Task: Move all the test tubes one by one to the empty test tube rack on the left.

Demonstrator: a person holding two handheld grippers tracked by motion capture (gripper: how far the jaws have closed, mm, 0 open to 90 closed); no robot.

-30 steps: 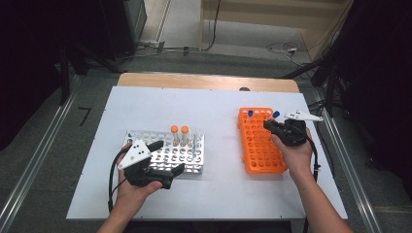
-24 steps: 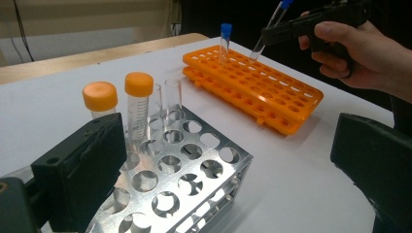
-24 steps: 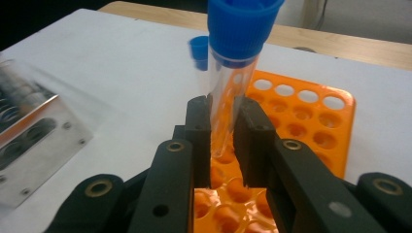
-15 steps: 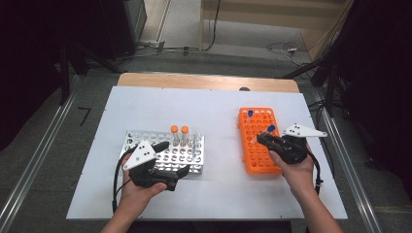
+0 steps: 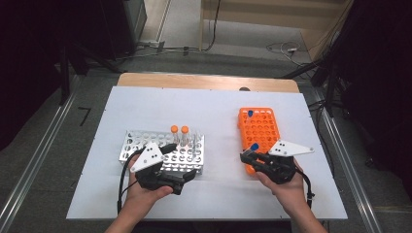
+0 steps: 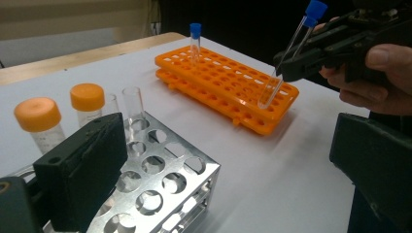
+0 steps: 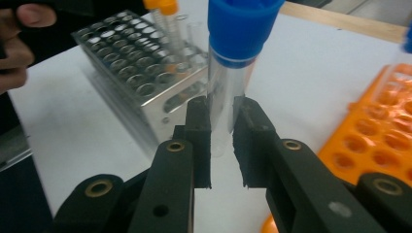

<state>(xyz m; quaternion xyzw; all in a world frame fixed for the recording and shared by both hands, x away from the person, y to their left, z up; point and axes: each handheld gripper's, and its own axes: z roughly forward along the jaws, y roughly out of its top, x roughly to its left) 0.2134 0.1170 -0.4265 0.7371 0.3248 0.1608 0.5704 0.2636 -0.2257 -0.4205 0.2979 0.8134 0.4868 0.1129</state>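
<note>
Tube [image 7: 228, 92], blue-capped, sits clamped in our right tongs [image 7: 222, 141] just off the orange rack [image 5: 260, 131]; our left tongs [image 6: 228, 160] gape wide by the metal rack [image 6: 160, 179]. Tilted so, it may snag a hole's rim.

A white table [image 5: 145, 104] is seen from above. A metal rack [image 5: 141, 141] lies left of centre, with two orange-capped tubes [image 5: 179, 133] standing in its far row. The left gripper [image 5: 182, 171] is held over the rack's near edge. An orange rack [image 5: 260, 128] lies to the right, with a blue-capped tube [image 5: 249, 113] at its far left corner. Another blue-capped tube [image 5: 253, 147] is clamped in the right gripper [image 5: 247, 158] at the orange rack's near left corner.
</note>
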